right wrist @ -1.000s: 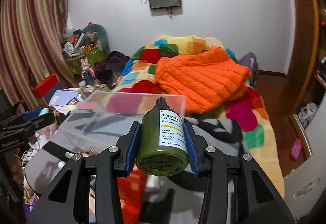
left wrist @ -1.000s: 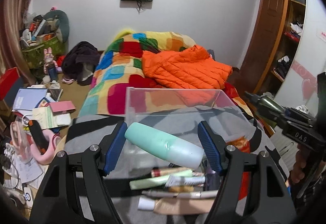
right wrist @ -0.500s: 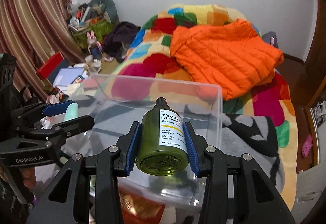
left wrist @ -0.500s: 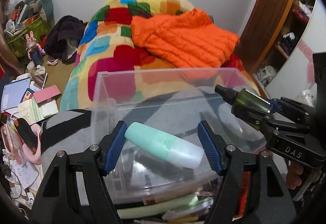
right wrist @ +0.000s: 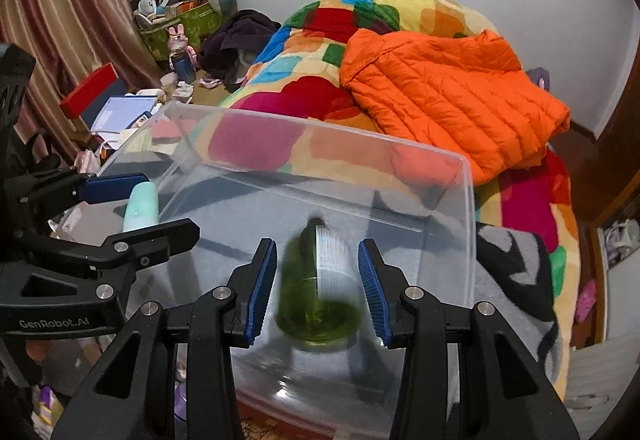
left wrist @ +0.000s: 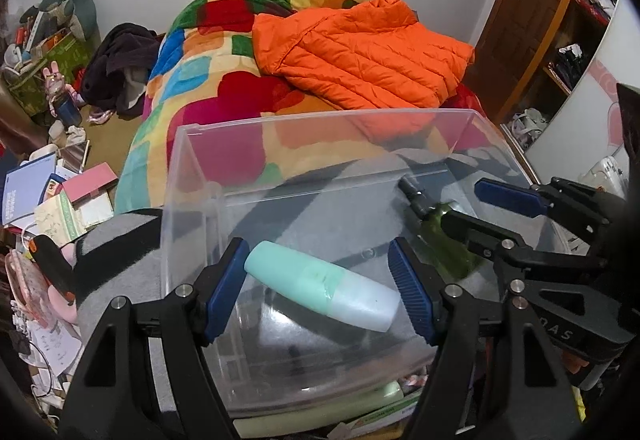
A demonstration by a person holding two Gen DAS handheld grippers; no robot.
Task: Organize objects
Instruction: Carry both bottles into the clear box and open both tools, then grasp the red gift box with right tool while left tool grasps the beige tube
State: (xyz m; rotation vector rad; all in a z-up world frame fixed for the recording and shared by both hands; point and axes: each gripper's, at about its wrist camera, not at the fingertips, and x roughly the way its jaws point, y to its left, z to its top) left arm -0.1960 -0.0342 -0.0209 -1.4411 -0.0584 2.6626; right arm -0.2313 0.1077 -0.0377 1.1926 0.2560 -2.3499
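A clear plastic bin [left wrist: 188,176] [right wrist: 468,208] stands on a grey and black cloth at the foot of the bed. My left gripper [left wrist: 320,288] is shut on a mint green tube [left wrist: 320,286], held across its jaws above the bin's inside; the tube also shows in the right wrist view [right wrist: 140,206]. My right gripper [right wrist: 316,290] is open over the bin. A dark green bottle [right wrist: 316,292] with a white label is blurred between its spread jaws, free of the pads. It also shows in the left wrist view [left wrist: 444,240], inside the bin.
An orange puffer jacket [left wrist: 360,56] lies on a colourful blanket [left wrist: 208,64] behind the bin. Tubes and packets [left wrist: 340,404] lie under the bin's near edge. Books and boxes [left wrist: 60,196] clutter the floor at left. A wooden shelf [left wrist: 560,20] stands at right.
Both grippers moved forward and down over the bin. My right gripper opened and let go of the green bottle, which is dropping into the bin. The left still holds the tube.
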